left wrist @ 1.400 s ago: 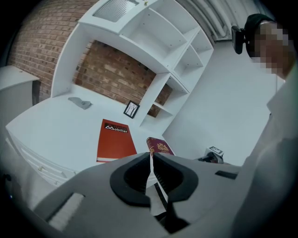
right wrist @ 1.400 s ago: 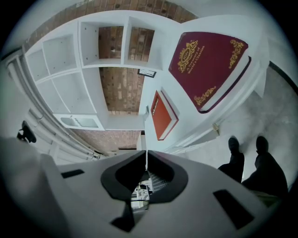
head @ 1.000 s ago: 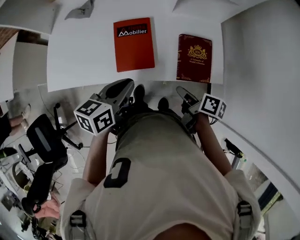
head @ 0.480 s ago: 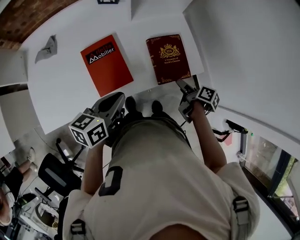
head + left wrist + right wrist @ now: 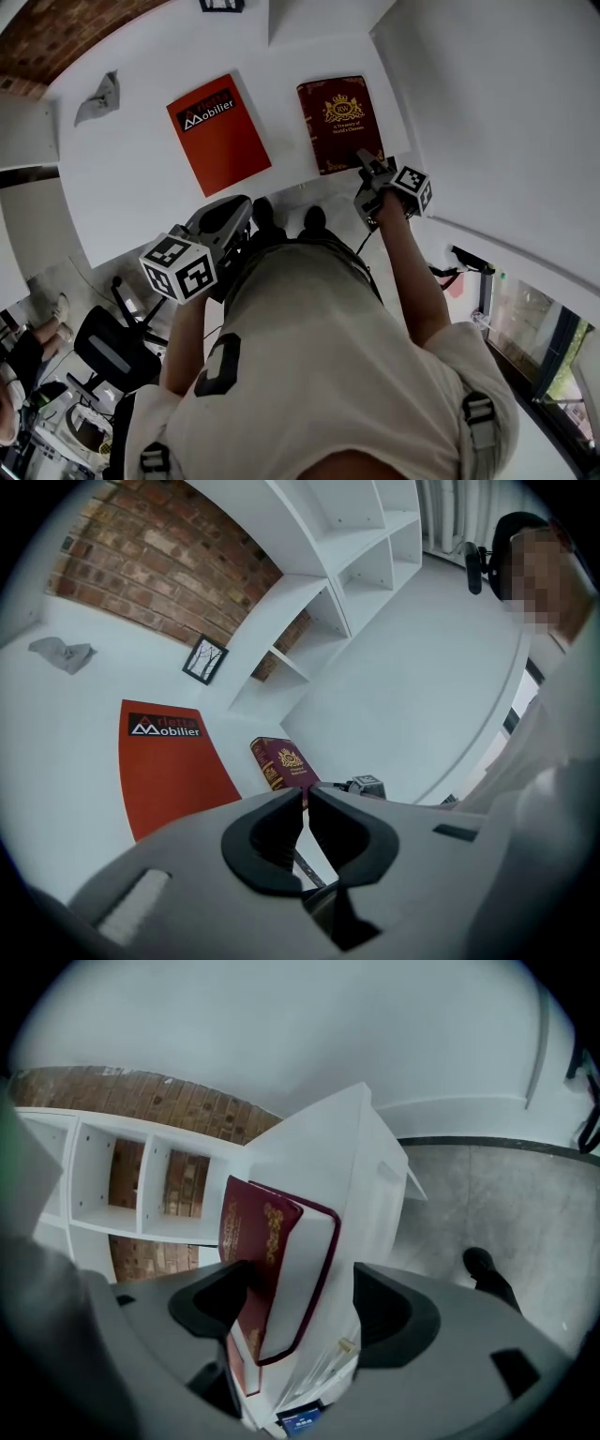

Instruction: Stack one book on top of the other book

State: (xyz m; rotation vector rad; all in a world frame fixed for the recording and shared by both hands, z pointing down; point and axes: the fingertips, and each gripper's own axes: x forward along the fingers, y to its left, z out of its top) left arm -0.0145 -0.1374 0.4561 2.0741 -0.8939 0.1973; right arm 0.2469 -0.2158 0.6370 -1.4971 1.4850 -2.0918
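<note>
1. The left tool (image 5: pixel 307 803) hangs closest to the person, short of the table (image 5: pixel 122 187). Its jaws are closed together with nothing between them.
2. The right tool (image 5: pixel 305 1309) is at the table's near edge, pointing down and away. Its jaws have just been opening and now stand wide.
3. The near end of the maroon book (image 5: pixel 342 124) sits between those jaws. One jaw is by the cover and the other stands clear on the page side. Neither pad presses on it, so the tool holds nothing.
4. The maroon book lies flat on the right of the table, its near short edge at the table edge. Its long axis runs straight away from the right tool, with the spine on the left in the head view.
5. The orange book (image 5: pixel 218 134) lies flat to the left of it, a strip of bare table between them. It also points away but is a little skewed, and it lies ahead of the left tool.
6. The right hand is the nearer one to the maroon book. The coming move likely depends on closing on that short end, then carrying the book left across the gap. Held by one end, the book may sag.
7. A grey scrap (image 5: pixel 98 98) lies well beyond the books.
</note>
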